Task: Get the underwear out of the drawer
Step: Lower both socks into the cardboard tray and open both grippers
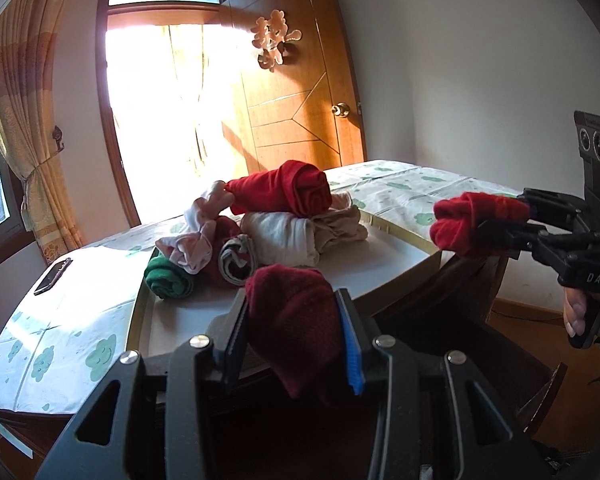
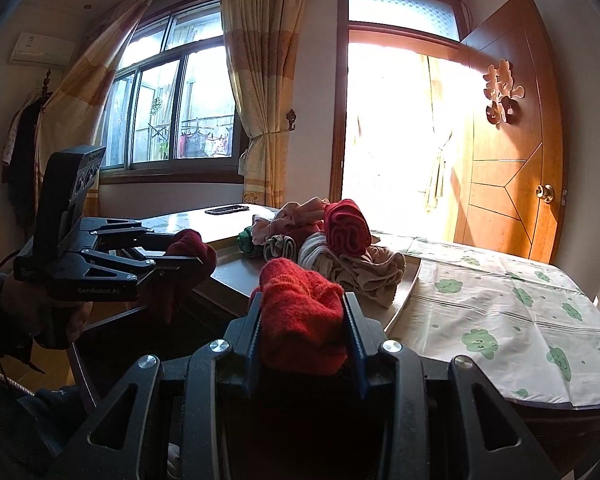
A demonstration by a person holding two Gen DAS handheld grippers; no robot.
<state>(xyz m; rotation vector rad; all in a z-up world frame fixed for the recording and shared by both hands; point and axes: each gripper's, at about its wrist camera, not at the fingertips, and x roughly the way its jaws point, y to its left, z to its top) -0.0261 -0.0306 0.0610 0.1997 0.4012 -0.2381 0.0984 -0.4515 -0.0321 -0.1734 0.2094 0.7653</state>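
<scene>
A dark red rolled garment [image 1: 296, 340] sits between the blue pads of my left gripper [image 1: 294, 306], which is shut on it just in front of the table edge. My right gripper [image 2: 302, 304] is shut on a bright red rolled garment [image 2: 304, 332]. Each gripper shows in the other's view: the right gripper [image 1: 496, 216] with its bright red roll [image 1: 460, 222] at the right, the left gripper [image 2: 184, 250] with its dark red roll [image 2: 188, 272] at the left. A pile of rolled underwear [image 1: 284, 240] lies on the table, topped by a red roll [image 1: 296, 192] [image 2: 346, 226].
The pile rests on a white board [image 1: 388, 256] on a table with a cloud-print cloth [image 1: 60, 344] [image 2: 500, 320]. A phone [image 1: 52, 276] [image 2: 226, 210] lies at the table's far left. Dark wooden furniture [image 1: 460, 300] stands below the table edge. A wooden door [image 1: 300, 100] stands open behind.
</scene>
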